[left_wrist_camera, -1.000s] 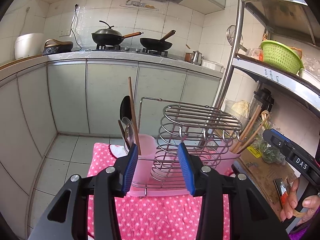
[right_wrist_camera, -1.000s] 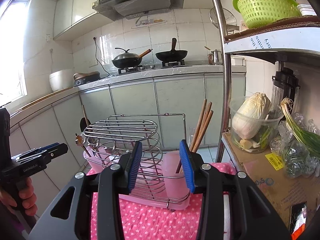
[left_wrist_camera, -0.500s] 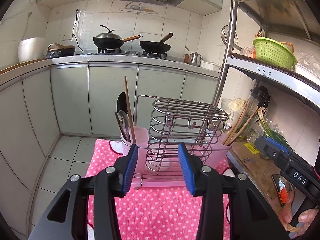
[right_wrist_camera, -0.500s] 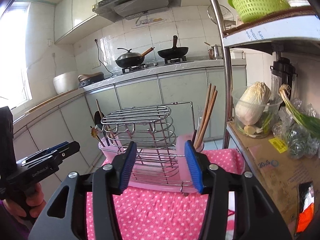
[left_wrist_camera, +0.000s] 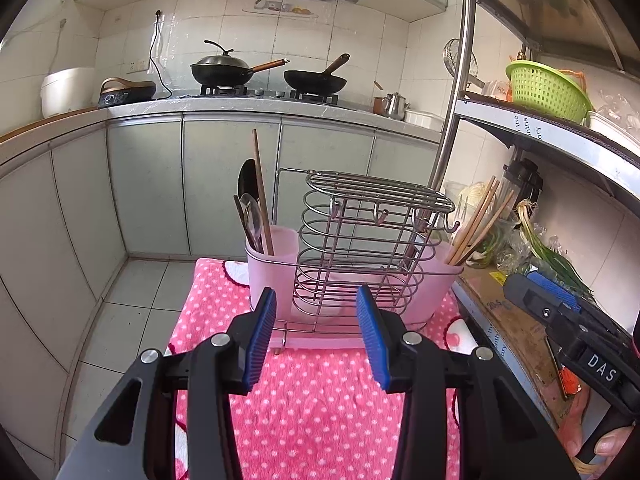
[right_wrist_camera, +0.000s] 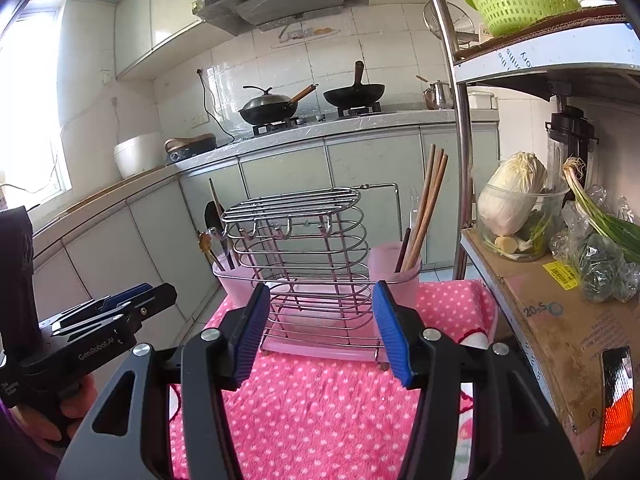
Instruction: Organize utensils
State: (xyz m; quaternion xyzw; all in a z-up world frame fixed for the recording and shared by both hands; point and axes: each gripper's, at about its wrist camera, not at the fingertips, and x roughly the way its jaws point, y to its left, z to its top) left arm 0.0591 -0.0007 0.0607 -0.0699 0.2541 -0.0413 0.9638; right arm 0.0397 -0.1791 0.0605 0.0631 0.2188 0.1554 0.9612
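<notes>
Left wrist view: we find the left claw (left_wrist_camera: 316,332) wide open, holding nothing, above the pink polka-dot cloth (left_wrist_camera: 320,412). Ahead stands the wire utensil rack (left_wrist_camera: 360,248) — spoons (left_wrist_camera: 250,208) in its left pink cup (left_wrist_camera: 272,268), chopsticks (left_wrist_camera: 476,220) in the right. Right wrist view: the right claw (right_wrist_camera: 320,328) is likewise spread and empty — the rack sits just beyond its fingertips.

Left hand-held gripper (left_wrist_camera: 316,334): black frame; blue ribbed pads; silver screws; right hand-held gripper (right_wrist_camera: 320,330) identical.
</notes>
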